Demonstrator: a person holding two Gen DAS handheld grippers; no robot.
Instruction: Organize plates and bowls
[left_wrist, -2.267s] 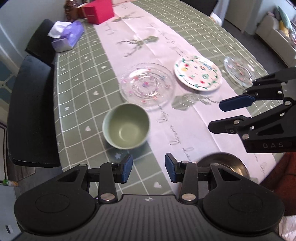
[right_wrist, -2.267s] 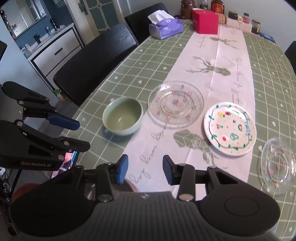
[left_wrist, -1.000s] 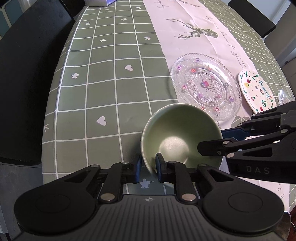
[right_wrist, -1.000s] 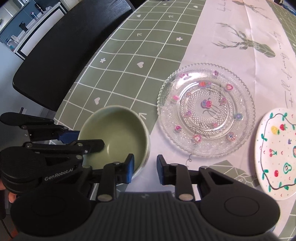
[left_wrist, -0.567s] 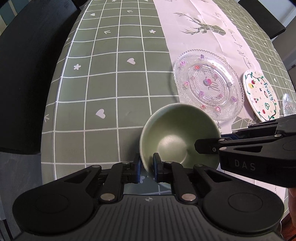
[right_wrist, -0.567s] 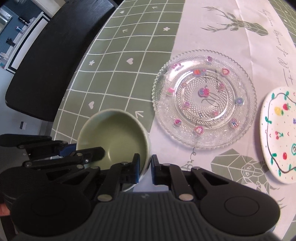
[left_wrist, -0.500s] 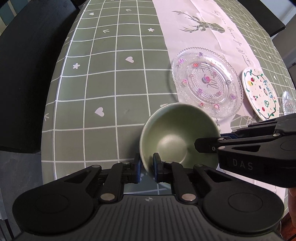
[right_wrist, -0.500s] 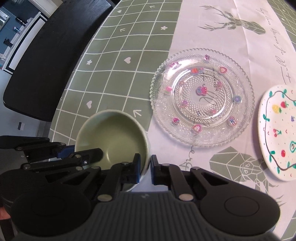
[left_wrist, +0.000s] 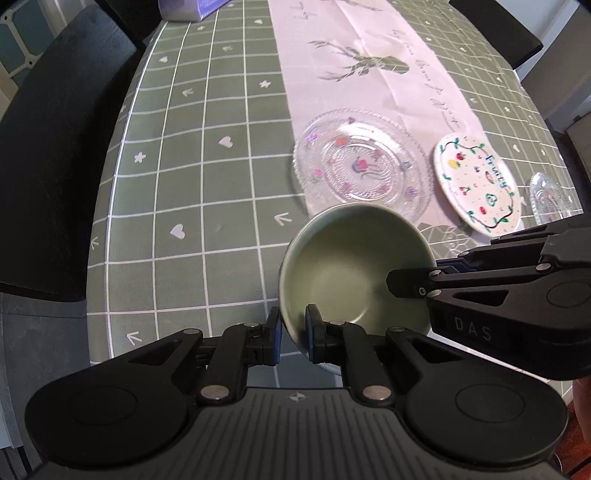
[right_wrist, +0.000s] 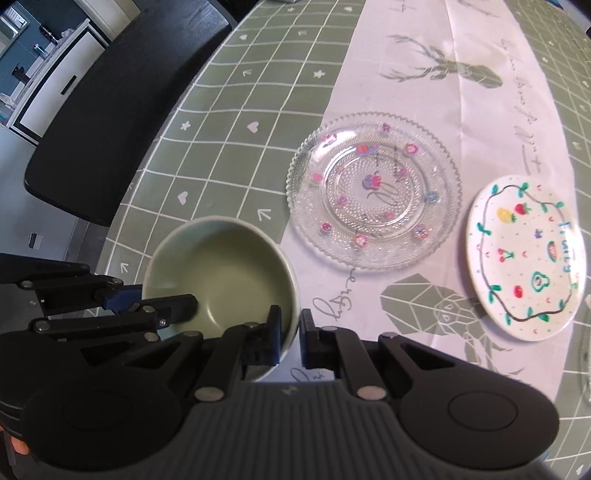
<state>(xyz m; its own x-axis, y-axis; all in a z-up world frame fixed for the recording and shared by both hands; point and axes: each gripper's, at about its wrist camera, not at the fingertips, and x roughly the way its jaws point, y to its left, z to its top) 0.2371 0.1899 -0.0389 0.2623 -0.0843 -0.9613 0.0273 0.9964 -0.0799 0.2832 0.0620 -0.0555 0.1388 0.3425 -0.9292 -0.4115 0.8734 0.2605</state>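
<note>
Left wrist view: the left gripper (left_wrist: 293, 334) is clamped on the near rim of the green bowl (left_wrist: 351, 273), one finger outside the wall, one inside. Bowl is empty, w/ a plain pale-green interior, and looks raised above the green checked tablecloth (left_wrist: 192, 184). The right gripper (left_wrist: 417, 278) comes in from the right side & pinches the bowl's rim on that side, one finger inside, the other outside. Beyond the bowl, on the pale deer-print runner (left_wrist: 369, 74), the clear glass plate (left_wrist: 364, 168) w/ small flower decals holds nothing. Just right of it the white painted fruit plate (left_wrist: 476, 182) is also bare. A small glass dish (left_wrist: 550, 197) shows at the far right edge, partly hidden; contents can't be told. Tissue box (left_wrist: 192, 7) at the top edge, black chair (left_wrist: 48, 147) on the left.

Right wrist view: right gripper (right_wrist: 291, 336) closed tight on the bowl (right_wrist: 221, 273) rim at its near right side, wall between the fingers. Left gripper (right_wrist: 155, 299) grips the rim on the left. Bowl empty. Glass plate (right_wrist: 375, 192) & fruit plate (right_wrist: 524, 254) lie flat on the runner (right_wrist: 399, 74), side by side, close but apart, nothing in either. Black chair (right_wrist: 114, 110) is at the upper left.
</note>
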